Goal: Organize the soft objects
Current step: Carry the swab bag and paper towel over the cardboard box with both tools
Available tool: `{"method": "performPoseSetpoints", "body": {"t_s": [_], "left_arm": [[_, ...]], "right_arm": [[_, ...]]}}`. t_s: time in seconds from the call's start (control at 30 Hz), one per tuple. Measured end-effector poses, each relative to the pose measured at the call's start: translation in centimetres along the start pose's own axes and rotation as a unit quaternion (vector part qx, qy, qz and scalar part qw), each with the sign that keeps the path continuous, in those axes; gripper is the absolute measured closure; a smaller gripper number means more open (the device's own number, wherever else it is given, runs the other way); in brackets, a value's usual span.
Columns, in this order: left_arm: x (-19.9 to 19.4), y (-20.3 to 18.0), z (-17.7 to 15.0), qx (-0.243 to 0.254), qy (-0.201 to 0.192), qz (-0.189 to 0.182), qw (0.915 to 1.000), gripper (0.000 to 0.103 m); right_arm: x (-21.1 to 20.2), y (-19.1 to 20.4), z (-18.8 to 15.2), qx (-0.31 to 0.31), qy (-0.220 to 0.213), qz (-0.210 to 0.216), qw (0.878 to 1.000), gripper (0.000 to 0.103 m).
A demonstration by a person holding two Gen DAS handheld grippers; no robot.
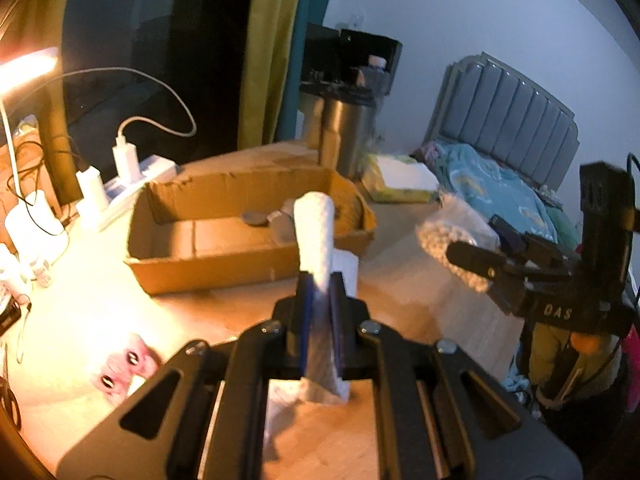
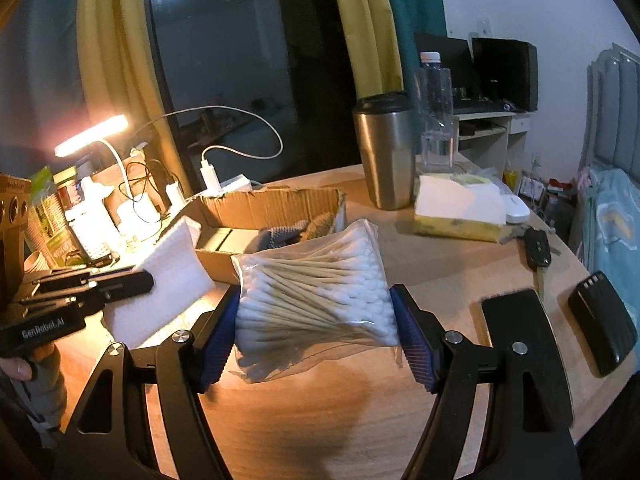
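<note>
Now left tool (image 1: pixel 319 292) pinching white pad (image 1: pixel 316 236), right tool (image 2: pixel 316 320) clamping swab bag (image 2: pixel 312 292)

Home bedrm: bed (image 1: pixel 500 176), curtains (image 2: pixel 360 28), desk lamp (image 2: pixel 92 134)

We see a lit lamp (image 2: pixel 92 135) at the left of the wooden desk (image 2: pixel 440 264), with white chargers (image 2: pixel 211 174) and a looping cable (image 1: pixel 160 92) beside it. A steel tumbler (image 2: pixel 385 152) stands near the far edge, a clear water bottle (image 2: pixel 435 116) just behind it. A tissue pack (image 2: pixel 460 208) lies to their right (white sheet on top), then a car key (image 2: pixel 537 247) and a black power bank (image 2: pixel 602 322). Yellow curtains (image 2: pixel 116 52) frame a dark window (image 2: pixel 240 60). A bed (image 1: pixel 500 184) with a grey padded headboard (image 1: pixel 508 120) stands beyond.
</note>
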State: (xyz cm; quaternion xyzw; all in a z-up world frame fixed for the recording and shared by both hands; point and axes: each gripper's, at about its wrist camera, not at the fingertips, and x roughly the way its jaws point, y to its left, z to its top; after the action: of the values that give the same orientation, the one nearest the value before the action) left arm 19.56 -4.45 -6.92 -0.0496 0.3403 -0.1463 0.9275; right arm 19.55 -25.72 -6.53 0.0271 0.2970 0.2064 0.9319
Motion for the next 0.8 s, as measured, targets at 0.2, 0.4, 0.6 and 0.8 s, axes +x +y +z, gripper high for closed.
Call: {"method": "performPoseSetpoints", "body": {"t_s": [0.2, 0.4, 0.6, 0.8], "left_arm": [[-0.6, 2.2, 1.6, -0.010, -0.023, 0.005, 0.9997, 0.095], [-0.9, 4.1, 3.6, -0.009, -0.044, 0.010, 0.9989, 0.095], [-0.4, 5.8, 4.9, -0.019, -0.051, 0.008, 0.9985, 0.095], [1.2, 7.2, 6.0, -0.033, -0.054, 0.005, 0.9980, 0.095]], "right_arm": [[1.0, 1.7, 1.1, -0.020, 0.004, 0.002, 1.000, 0.027], [2.1, 3.1, 2.5, -0.033, 0.001, 0.008, 0.999, 0.027], [3.7, 4.5, 4.1, -0.044, -0.003, 0.015, 0.999, 0.027], [5.6, 5.6, 5.4, -0.053, 0.003, 0.020, 0.998, 0.027]]}}
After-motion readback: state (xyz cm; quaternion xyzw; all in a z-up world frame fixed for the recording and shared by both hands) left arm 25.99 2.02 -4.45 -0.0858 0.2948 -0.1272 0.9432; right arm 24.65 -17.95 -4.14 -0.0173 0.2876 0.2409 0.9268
